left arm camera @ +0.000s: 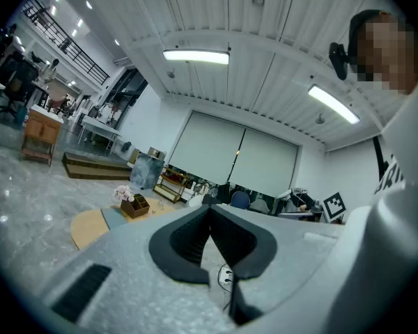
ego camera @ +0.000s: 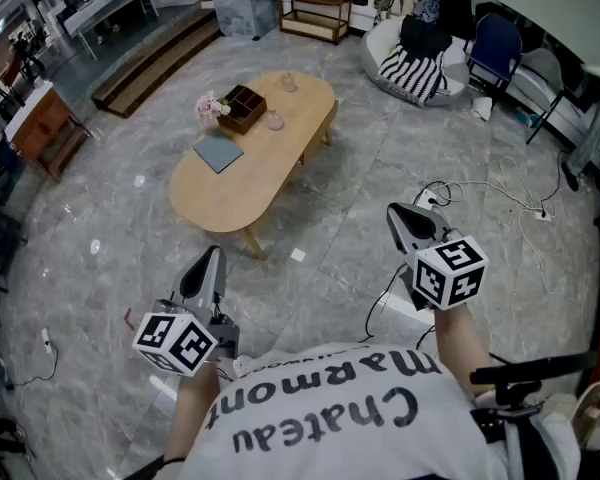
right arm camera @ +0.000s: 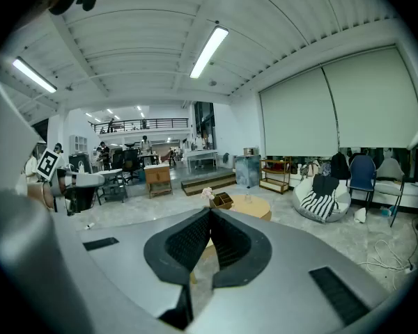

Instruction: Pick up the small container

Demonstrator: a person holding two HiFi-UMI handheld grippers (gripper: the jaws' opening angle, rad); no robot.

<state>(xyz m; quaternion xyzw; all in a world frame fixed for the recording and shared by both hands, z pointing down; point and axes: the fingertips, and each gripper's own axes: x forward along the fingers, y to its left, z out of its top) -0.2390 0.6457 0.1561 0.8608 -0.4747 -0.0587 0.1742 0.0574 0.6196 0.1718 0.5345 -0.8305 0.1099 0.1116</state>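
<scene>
An oval wooden table (ego camera: 225,193) stands on the grey floor a few steps ahead. On it are a brown divided box (ego camera: 242,107), pink flowers (ego camera: 211,106), a blue-grey mat (ego camera: 218,152) and two small containers: a pinkish one (ego camera: 273,120) and a clear one (ego camera: 288,82). My left gripper (ego camera: 212,253) and right gripper (ego camera: 395,213) are held close to my body, well short of the table. Both are shut with nothing between the jaws. The left gripper (left arm camera: 210,207) looks past the table (left arm camera: 90,225); the right gripper (right arm camera: 210,211) points at the table (right arm camera: 254,207).
A beanbag with a striped cushion (ego camera: 420,68) and a blue chair (ego camera: 495,43) sit at the back right. Cables and a power strip (ego camera: 500,198) lie on the floor to the right. A low platform (ego camera: 155,63) and a wooden desk (ego camera: 40,118) stand at the left.
</scene>
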